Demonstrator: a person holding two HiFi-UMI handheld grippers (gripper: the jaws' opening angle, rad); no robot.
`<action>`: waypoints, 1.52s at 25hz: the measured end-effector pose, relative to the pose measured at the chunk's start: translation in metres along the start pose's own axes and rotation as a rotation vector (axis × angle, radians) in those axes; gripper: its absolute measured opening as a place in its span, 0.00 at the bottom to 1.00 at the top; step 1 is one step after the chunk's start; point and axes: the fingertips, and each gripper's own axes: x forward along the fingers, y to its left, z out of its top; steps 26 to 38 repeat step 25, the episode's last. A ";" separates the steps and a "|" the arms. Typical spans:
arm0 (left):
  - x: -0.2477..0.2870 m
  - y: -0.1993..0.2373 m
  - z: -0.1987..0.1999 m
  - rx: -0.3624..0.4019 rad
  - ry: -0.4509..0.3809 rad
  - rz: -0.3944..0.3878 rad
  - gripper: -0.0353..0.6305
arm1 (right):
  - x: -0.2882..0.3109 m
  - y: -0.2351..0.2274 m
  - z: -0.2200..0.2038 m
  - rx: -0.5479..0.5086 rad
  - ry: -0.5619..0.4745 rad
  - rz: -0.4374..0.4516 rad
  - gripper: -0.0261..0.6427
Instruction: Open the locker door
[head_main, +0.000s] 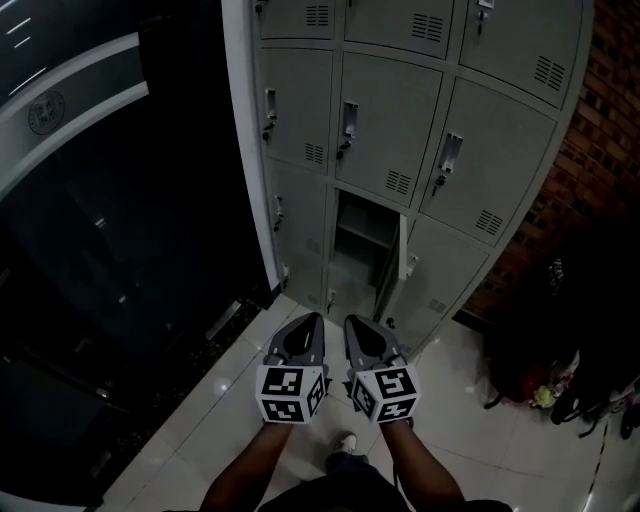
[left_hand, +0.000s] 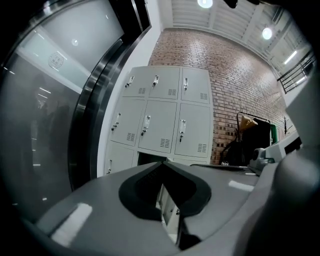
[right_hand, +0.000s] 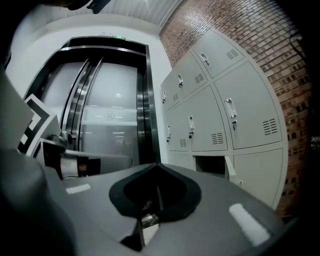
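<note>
A grey bank of lockers (head_main: 400, 120) stands ahead against the wall. In its bottom row the middle compartment (head_main: 362, 235) is open and dark inside, and its door (head_main: 392, 270) is swung out towards me, seen edge-on. My left gripper (head_main: 310, 318) and right gripper (head_main: 352, 322) hang side by side close to my body, a step short of the lockers and touching nothing. Both are shut with nothing between the jaws. The left gripper view shows its tips (left_hand: 162, 164) met in front of the open compartment (left_hand: 150, 159). The right gripper (right_hand: 157, 165) points left of the open door (right_hand: 230, 167).
Dark glass and metal lift doors (head_main: 100, 250) fill the left side. A brick wall (head_main: 590, 180) runs on the right, with dark bags (head_main: 560, 370) on the floor beside it. White floor tiles (head_main: 230, 400) lie under me, and my shoe (head_main: 345, 443) shows below the grippers.
</note>
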 end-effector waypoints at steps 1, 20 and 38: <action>-0.009 -0.002 -0.001 -0.001 -0.001 -0.004 0.06 | -0.007 0.006 0.002 -0.003 -0.002 -0.001 0.04; -0.114 -0.038 -0.017 0.015 0.015 -0.061 0.06 | -0.098 0.075 0.000 -0.024 0.023 -0.051 0.04; -0.120 -0.047 -0.020 0.018 0.018 -0.071 0.06 | -0.109 0.079 0.001 -0.031 0.020 -0.049 0.04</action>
